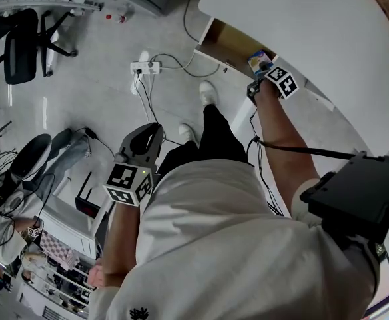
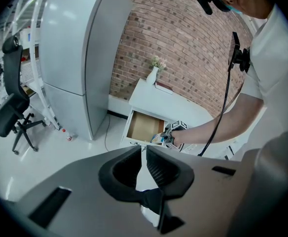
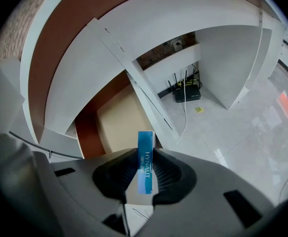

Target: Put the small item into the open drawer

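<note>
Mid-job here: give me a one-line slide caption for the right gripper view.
The right claw holds a slim blue box on edge, pointed at the open drawer.

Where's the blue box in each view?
Head view: blue box upper right, by the open drawer.
Left gripper view: blue box small, mid-frame, at the open drawer front.
Right gripper view: blue box lower centre, clamped in the right claw.
Shared landmark: the open drawer.
</note>
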Demonstrator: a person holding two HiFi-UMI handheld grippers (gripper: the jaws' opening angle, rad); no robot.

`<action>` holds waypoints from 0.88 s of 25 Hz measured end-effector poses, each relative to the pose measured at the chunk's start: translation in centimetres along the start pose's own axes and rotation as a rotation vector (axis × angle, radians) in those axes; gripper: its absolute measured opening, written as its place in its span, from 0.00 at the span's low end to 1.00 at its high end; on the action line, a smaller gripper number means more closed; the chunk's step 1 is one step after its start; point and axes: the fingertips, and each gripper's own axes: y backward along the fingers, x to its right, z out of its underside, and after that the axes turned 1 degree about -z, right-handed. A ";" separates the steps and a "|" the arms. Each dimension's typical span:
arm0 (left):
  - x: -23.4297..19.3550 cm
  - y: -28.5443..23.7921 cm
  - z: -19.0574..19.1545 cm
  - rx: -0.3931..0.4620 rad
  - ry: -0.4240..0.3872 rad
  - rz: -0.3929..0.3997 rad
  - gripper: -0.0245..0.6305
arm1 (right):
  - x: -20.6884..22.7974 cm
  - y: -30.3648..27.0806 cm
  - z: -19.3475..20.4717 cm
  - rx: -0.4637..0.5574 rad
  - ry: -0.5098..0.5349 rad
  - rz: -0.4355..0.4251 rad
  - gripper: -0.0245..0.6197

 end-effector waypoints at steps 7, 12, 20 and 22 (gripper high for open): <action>-0.3 -0.2 0.4 -0.004 0.000 -0.004 0.11 | 0.4 -0.7 0.1 0.010 -0.012 0.009 0.22; -1.1 -1.2 0.3 -0.008 -0.004 -0.004 0.11 | 0.5 -2.0 0.4 0.008 -0.016 0.016 0.22; -0.8 0.0 -0.4 0.001 -0.005 0.009 0.11 | 0.0 -0.5 0.4 0.000 -0.017 0.011 0.24; -0.7 0.0 -0.4 0.005 -0.006 0.008 0.11 | 0.0 -0.4 0.4 -0.004 -0.020 0.004 0.25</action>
